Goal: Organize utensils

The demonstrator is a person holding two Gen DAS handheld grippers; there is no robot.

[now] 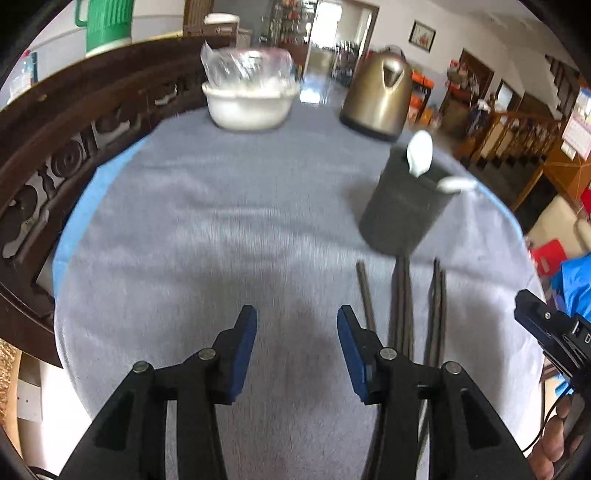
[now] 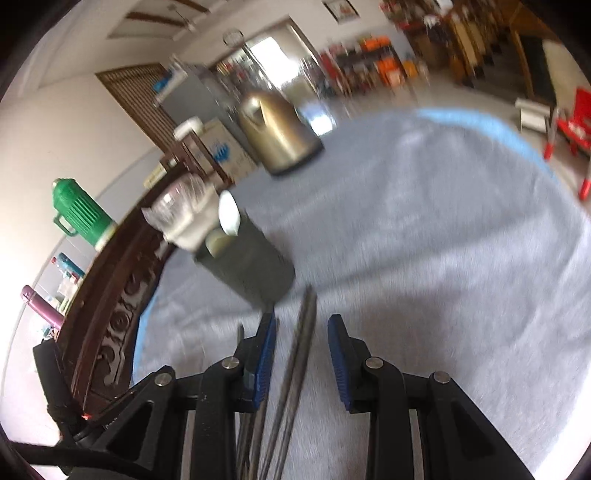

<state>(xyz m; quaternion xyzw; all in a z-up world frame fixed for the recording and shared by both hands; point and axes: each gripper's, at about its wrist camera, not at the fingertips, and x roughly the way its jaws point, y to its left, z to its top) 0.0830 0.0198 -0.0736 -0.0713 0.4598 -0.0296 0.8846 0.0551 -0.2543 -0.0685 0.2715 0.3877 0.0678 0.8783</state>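
Several dark chopsticks (image 1: 400,306) lie side by side on the grey cloth (image 1: 221,221), just right of my left gripper (image 1: 297,317). That gripper is open, its blue pads (image 1: 245,339) apart over bare cloth. Beyond the chopsticks stands a dark grey utensil holder (image 1: 399,214) with two white spoons (image 1: 419,153) in it. In the right wrist view the chopsticks (image 2: 295,369) run between the fingers of my right gripper (image 2: 301,325). It is open, and neither pad touches them. The holder (image 2: 255,269) stands just ahead.
A bronze kettle (image 1: 380,99) and a white bowl (image 1: 249,103) holding a plastic bag stand at the far side. A carved dark wooden rail (image 1: 55,155) borders the table on the left, with a green flask (image 1: 107,22) behind it. A hand (image 1: 554,439) shows at the lower right.
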